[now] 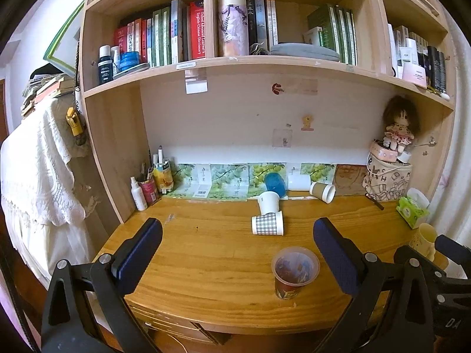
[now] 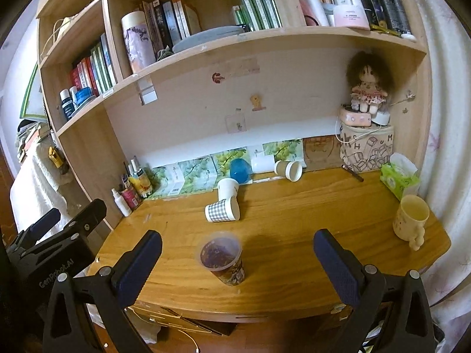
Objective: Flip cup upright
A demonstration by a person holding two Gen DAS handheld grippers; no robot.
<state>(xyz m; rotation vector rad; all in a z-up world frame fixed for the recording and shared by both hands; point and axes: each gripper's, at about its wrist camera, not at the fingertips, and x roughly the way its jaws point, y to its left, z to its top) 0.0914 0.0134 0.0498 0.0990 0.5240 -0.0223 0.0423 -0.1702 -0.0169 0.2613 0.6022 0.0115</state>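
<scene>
Several cups (image 1: 267, 224) are left lying on the table (image 1: 206, 259); one cup (image 1: 294, 273) is already stood upright; both claws (image 1: 237, 253) (image 2: 237, 260) are held spread, empty.

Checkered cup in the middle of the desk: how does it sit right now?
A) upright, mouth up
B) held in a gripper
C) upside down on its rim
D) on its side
D: the checkered cup lies on its side on the desk, free of both open grippers.

Your left gripper (image 1: 238, 248) has black frames and silver screws. Both grippers' fingers (image 2: 335, 260) carry dark blue textured pads.
</scene>
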